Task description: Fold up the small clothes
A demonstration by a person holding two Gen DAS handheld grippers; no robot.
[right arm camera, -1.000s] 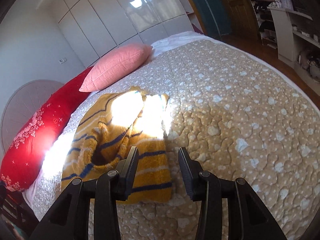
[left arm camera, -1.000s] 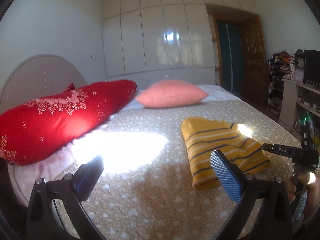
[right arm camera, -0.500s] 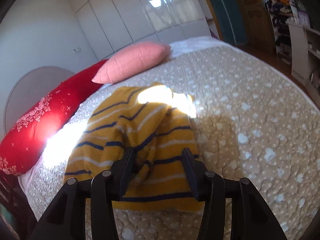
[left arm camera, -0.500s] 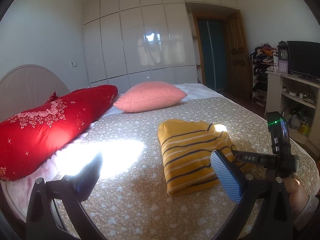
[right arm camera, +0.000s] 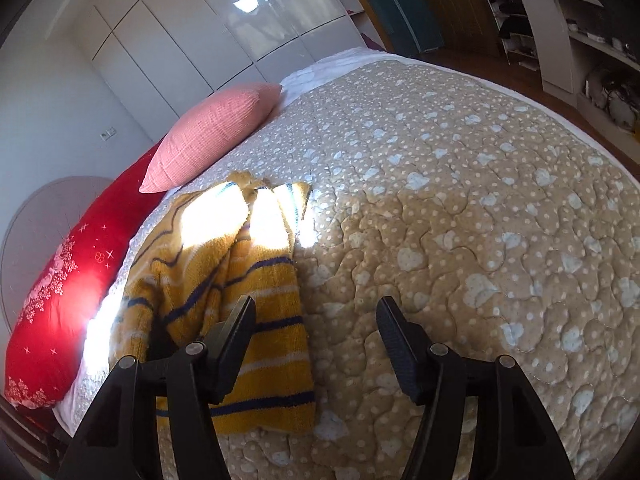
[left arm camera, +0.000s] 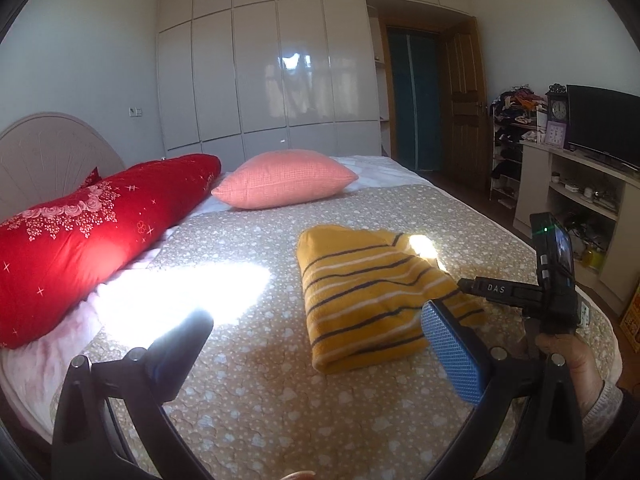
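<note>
Widened since before, the right hand-held gripper (right arm camera: 314, 330) (left hand-held gripper (left arm camera: 320, 354) likewise agape, empty) hovers above folded sweater (right arm camera: 228, 304)

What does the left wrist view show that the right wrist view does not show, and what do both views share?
Only the left wrist view shows the right hand-held gripper from outside, the hand holding it, the clock and the dark screen. Only the right wrist view shows the sweater's loose folded layers up close. Both show the striped sweater, pink pillow, red pillow, bed cover and white wardrobe.
</note>
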